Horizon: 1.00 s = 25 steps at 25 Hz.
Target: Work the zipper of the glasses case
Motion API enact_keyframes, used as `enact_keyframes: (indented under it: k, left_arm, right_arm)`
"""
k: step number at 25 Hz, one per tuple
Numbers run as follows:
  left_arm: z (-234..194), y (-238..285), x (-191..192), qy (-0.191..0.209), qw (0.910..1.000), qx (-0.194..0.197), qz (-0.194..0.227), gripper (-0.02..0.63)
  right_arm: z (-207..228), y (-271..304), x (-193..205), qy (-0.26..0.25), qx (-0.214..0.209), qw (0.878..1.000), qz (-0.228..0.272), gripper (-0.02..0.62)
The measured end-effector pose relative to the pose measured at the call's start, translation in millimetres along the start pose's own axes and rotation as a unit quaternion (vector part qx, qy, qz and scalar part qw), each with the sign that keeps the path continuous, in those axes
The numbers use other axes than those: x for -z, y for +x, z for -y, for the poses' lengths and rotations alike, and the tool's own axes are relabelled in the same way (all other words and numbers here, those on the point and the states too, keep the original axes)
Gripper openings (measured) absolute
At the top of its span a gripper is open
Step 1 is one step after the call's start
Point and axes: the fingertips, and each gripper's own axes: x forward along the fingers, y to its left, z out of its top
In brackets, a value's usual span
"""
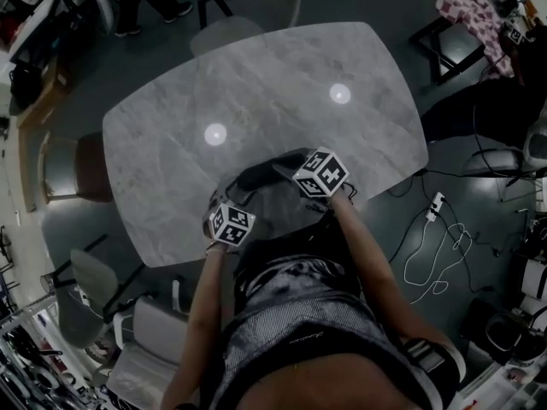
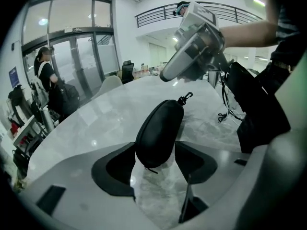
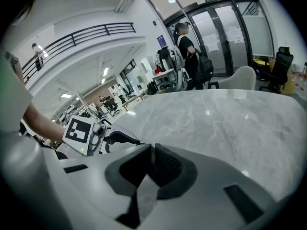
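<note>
A black zippered glasses case (image 2: 160, 126) lies on the grey marble table (image 2: 96, 123), running away from my left gripper (image 2: 154, 164). Its near end sits between the left pads, which press on both sides. At the far end is the zipper pull with a small clasp (image 2: 185, 98). In the head view the case (image 1: 261, 178) is a dark shape between the two marker cubes. My right gripper (image 3: 149, 164) is shut with nothing in it. Its white body (image 2: 196, 47) hovers above the case's far end.
The table's near edge (image 1: 184, 259) is close to the person's body. Chairs (image 1: 85, 169) stand round the table, and cables (image 1: 436, 246) lie on the floor at the right. A person (image 3: 188, 47) stands by the glass doors beyond the table.
</note>
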Motion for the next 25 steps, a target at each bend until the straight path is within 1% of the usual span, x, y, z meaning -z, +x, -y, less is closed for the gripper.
enact_keyframes:
  k: [4,8,11,13,14,18,22,25]
  left_arm:
    - [-9,4,-1,-0.028,0.9996,-0.001,0.002,0.247]
    - [-13,6,-2,-0.064,0.9978,0.018,0.009,0.247]
    - [-20,2,-9,-0.105,0.9937,0.027,0.028,0.247]
    - [-26,-3,-11,-0.133,0.99,0.018,0.044,0.247]
    - [-28,-6,-11,-0.138,0.9891,0.011,0.048,0.247]
    - [-32,-16,-19,-0.135,0.9889,-0.014,0.059,0.247]
    - [-31,-21,-32,-0.152,0.9849,-0.021,0.08,0.245]
    - [-30,-25,-40,-0.164,0.9821,-0.022,0.09,0.159]
  right_arm:
    - [5,9,4,0.004,0.007,1.0,-0.009,0.063]
    - [6,13,7,0.002,0.012,1.0,-0.014,0.063]
    - [7,14,5,0.002,0.013,1.0,-0.006,0.063]
    - [6,15,5,-0.003,0.013,1.0,-0.003,0.063]
    - [6,15,5,-0.004,0.012,1.0,-0.002,0.063]
    - [6,11,5,-0.009,0.014,1.0,0.004,0.063]
    - [-1,9,3,-0.027,0.002,1.0,0.007,0.063]
    - [-10,8,0,-0.047,-0.016,0.999,0.013,0.063]
